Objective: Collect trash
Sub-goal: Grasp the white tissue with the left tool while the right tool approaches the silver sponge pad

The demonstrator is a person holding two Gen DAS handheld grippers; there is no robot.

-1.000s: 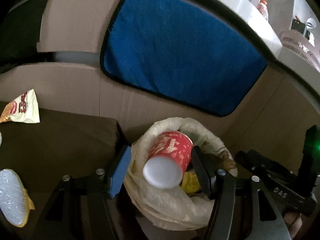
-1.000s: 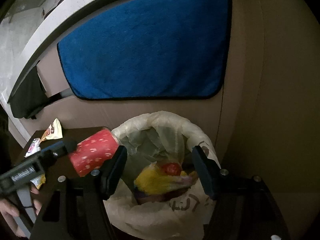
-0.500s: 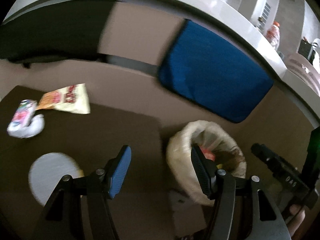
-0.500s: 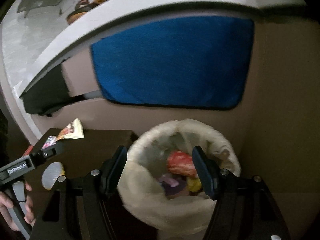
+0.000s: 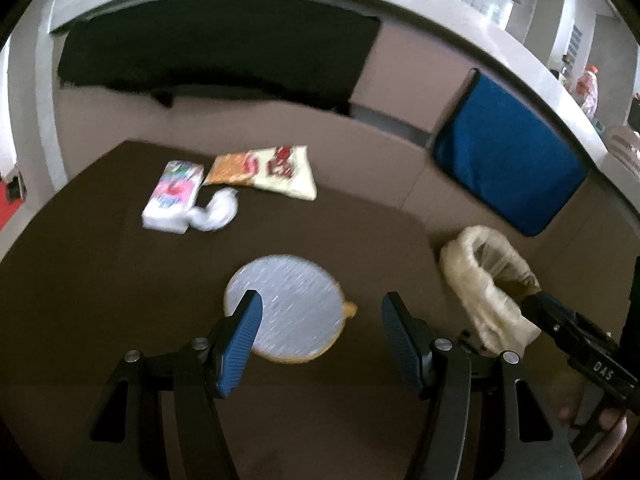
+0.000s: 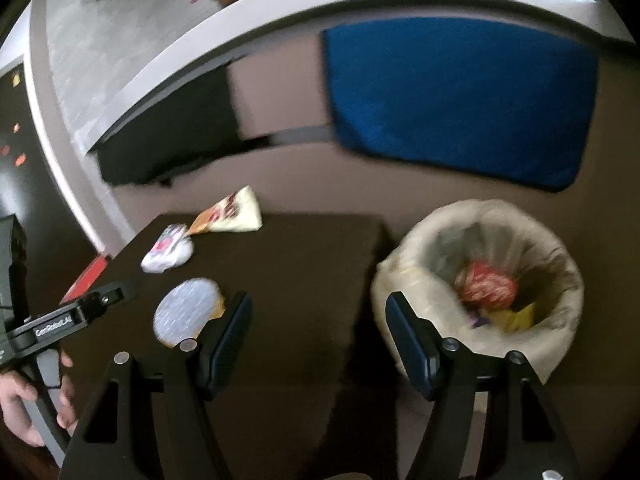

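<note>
left tool (image 5: 322, 334) hangs wide open and empty right over the round lid (image 5: 285, 307) on the desk (image 5: 100, 280); right tool (image 6: 318, 334), jaws opening, empty, sits nearer the bin (image 6: 478, 280) at right.

The dark worktop (image 5: 100, 300) lies mostly bare. A round disc (image 5: 286, 308) sits near its middle, just ahead of the left claw (image 5: 320, 340), whose jaws stand wide with nothing between them. A tissue pack (image 5: 172, 196), a white wad (image 5: 218, 212) and a snack bag (image 5: 276, 170) crowd the far edge. Right of the worktop the lined bin (image 6: 420, 252) stands open-mouthed, with the right claw (image 6: 318, 336) opening over the gap beside it.
</note>
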